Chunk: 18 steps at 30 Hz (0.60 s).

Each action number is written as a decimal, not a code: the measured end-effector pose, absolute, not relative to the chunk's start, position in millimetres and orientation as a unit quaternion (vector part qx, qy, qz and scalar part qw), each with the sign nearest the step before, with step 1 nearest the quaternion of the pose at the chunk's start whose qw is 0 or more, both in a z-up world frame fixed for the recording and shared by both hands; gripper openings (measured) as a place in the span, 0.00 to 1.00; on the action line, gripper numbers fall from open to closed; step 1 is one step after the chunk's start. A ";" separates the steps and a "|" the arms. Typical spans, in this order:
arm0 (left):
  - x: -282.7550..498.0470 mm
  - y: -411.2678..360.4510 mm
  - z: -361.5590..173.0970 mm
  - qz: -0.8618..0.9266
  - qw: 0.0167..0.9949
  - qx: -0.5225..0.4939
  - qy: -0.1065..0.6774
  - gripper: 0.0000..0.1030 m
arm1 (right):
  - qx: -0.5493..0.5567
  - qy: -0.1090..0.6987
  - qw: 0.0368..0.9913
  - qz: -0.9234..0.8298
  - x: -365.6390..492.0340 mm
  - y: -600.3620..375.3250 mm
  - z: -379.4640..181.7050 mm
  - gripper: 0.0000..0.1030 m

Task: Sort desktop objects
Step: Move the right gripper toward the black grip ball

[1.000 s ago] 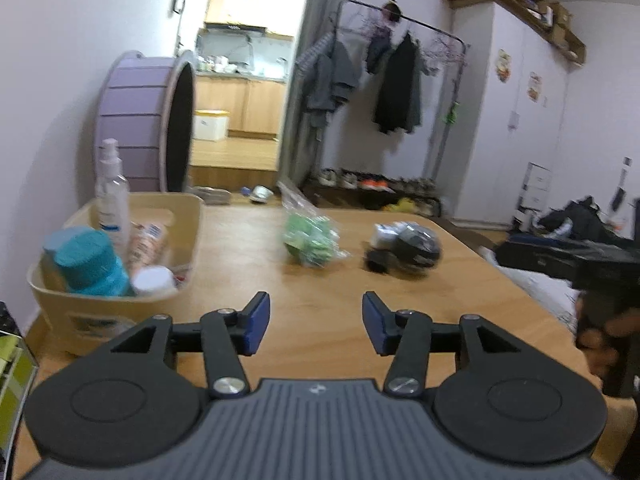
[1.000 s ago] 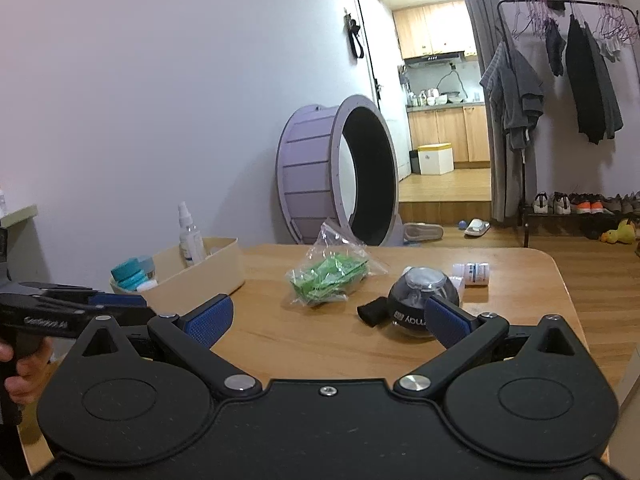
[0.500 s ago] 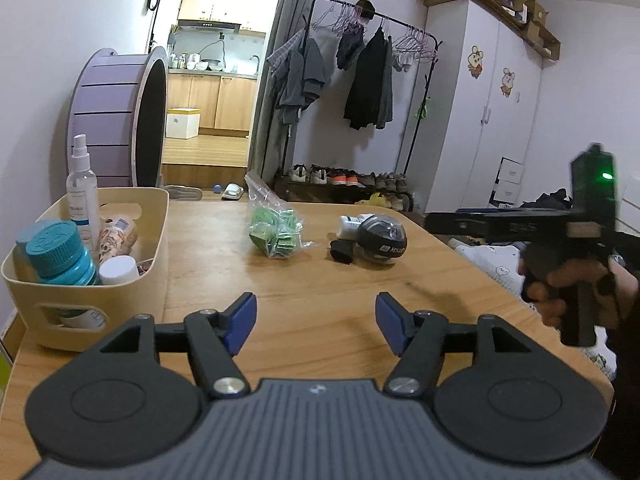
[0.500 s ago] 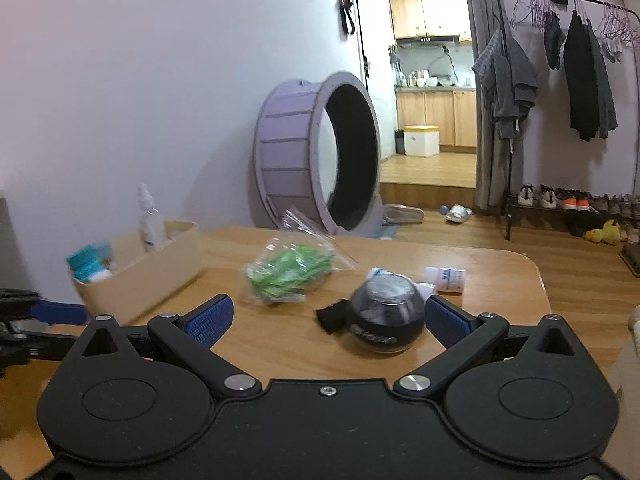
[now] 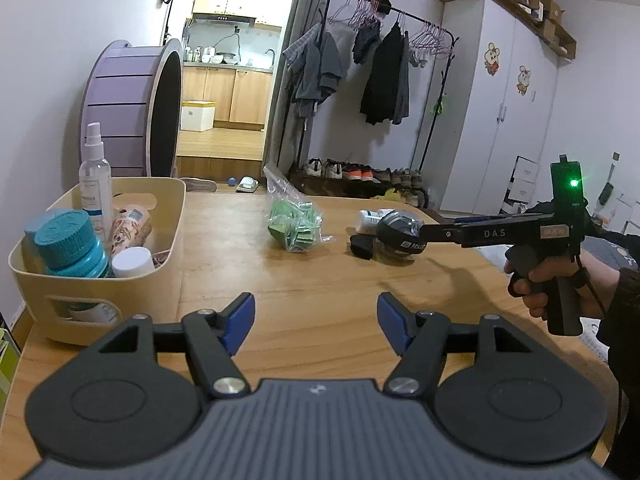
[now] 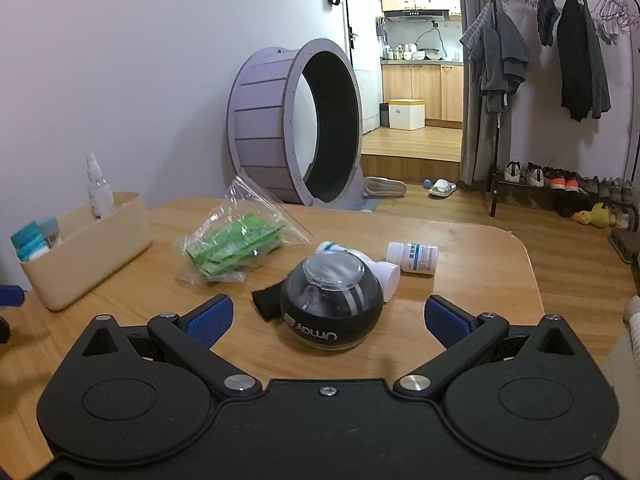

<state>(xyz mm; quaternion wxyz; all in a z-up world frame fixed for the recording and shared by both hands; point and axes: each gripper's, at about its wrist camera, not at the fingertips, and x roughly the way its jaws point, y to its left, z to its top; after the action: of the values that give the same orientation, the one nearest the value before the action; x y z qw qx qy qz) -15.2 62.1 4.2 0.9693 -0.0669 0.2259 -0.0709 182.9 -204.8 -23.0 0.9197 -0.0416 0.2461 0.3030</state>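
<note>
Jaws wide on both | right gripper (image 6: 326, 314) level, flanking black ball (image 6: 331, 304) | left gripper (image 5: 316, 318) above table (image 5: 320, 280)

Home, seemingly: clothes rack (image 6: 560, 60), kitchen (image 6: 420, 40).

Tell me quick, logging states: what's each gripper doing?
Left gripper: open, holding nothing.
Right gripper: open around the black ball, not closed on it.

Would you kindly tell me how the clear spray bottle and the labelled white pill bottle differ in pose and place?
The clear spray bottle stands upright inside the beige plastic bin; the labelled white pill bottle lies on its side on the wooden table. The spray bottle is tall and slim, the pill bottle short and squat. Both carry printed labels.
</note>
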 end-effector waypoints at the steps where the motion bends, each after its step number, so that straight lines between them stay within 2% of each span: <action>1: -14.5 61.2 4.4 -0.071 0.969 -0.066 0.226 0.65 | -0.045 0.251 0.918 0.302 184.6 -203.9 -24.8 1.00; 13: -12.5 53.1 3.0 -0.078 0.968 -0.062 0.229 0.65 | -0.076 0.299 0.906 0.291 200.8 -188.6 -47.2 0.98; 15: -12.5 53.0 3.0 -0.077 0.968 -0.062 0.229 0.65 | -0.070 0.301 0.903 0.299 200.4 -189.9 -47.4 0.89; 17: -12.6 54.1 3.1 -0.074 0.968 -0.063 0.229 0.65 | -0.058 0.307 0.899 0.307 201.1 -191.0 -47.7 0.73; 18: -12.0 55.1 3.2 -0.073 0.968 -0.064 0.230 0.65 | -0.056 0.308 0.898 0.308 201.1 -190.8 -47.8 0.71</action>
<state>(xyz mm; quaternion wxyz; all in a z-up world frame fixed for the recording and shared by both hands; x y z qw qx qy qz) -12.0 55.1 3.2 0.9684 -0.0643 0.2295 -0.0732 201.1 -190.8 -47.8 0.8984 -0.0559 0.3079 0.3082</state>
